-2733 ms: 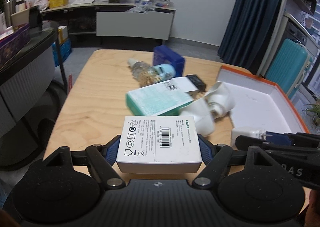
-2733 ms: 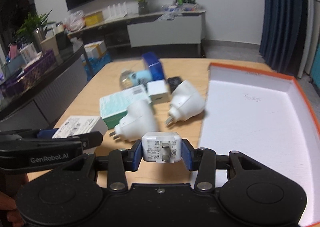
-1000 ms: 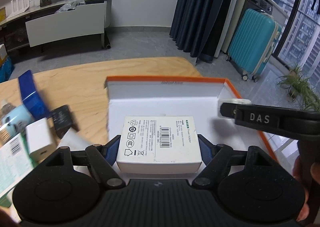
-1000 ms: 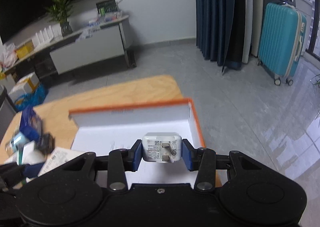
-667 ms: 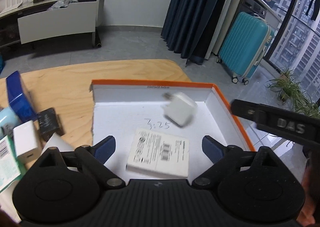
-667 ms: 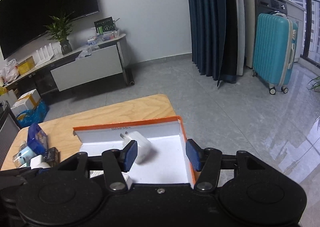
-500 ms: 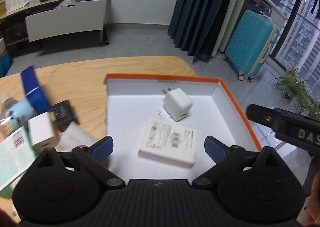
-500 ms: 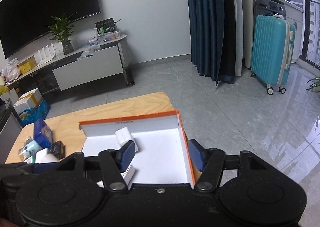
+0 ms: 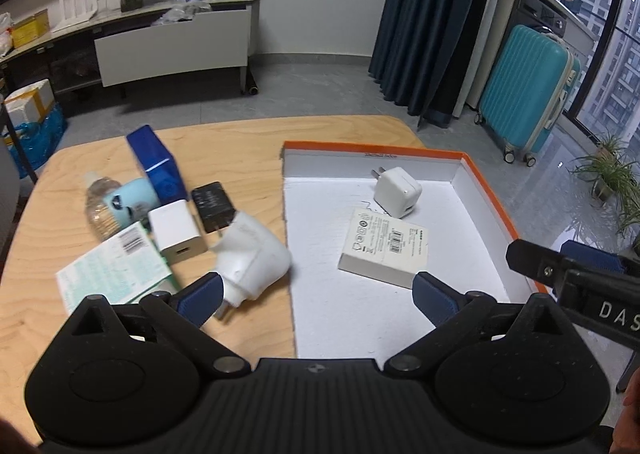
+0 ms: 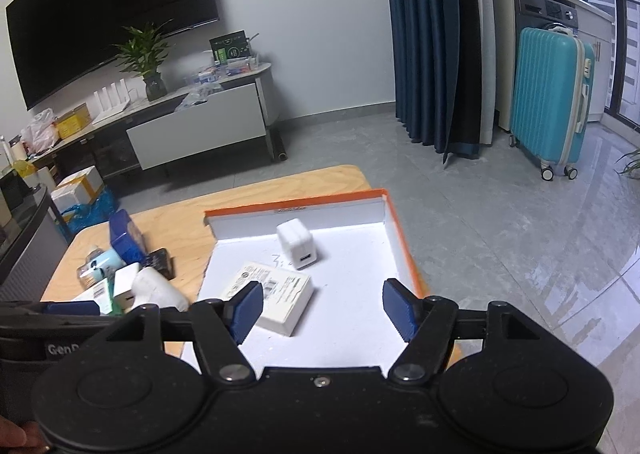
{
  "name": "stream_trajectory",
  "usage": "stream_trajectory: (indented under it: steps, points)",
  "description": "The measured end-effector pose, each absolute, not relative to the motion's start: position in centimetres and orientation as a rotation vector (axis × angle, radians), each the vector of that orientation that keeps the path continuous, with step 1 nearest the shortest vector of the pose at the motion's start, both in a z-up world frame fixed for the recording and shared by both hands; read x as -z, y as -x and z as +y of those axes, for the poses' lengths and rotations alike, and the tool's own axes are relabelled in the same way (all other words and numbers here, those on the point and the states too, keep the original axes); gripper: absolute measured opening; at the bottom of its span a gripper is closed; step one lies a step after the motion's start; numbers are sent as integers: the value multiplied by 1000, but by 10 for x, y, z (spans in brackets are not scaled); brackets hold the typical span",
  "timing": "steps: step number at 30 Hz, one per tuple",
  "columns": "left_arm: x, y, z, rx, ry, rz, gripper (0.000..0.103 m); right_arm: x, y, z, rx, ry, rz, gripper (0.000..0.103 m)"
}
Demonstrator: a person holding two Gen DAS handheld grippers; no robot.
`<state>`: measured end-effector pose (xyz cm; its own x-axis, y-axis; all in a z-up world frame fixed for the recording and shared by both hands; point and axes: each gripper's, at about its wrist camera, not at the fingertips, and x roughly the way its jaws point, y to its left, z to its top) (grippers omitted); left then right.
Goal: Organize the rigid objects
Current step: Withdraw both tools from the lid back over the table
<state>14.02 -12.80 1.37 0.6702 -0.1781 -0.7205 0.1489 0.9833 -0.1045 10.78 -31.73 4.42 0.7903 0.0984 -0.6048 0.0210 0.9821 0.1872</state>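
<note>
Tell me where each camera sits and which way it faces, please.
Left wrist: on the left gripper, looking down at the orange-rimmed tray and table clutter; its opening fingers show.
Right wrist: on the right gripper, looking at the tray's right side and floor; opening fingers show.
Both see the white charger and flat white box.

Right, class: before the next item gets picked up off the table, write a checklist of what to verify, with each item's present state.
1. Left gripper empty, jaws opening: ok.
2. Right gripper empty, jaws opening: ok.
3. White power-adapter box flat inside the orange-rimmed tray: ok.
4. White USB charger inside tray, beside the box: ok.
5. Table cleared: not ok; white plug adapter and others remain.
6. Tray has free space: ok.
</note>
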Motion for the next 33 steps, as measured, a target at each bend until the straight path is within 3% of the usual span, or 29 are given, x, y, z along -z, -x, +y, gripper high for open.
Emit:
stream_trajectory:
  steps: [33]
  points:
    - [-7,-112,-40,42,122,810,103,-43,-98,-223,-213,-90,700,87]
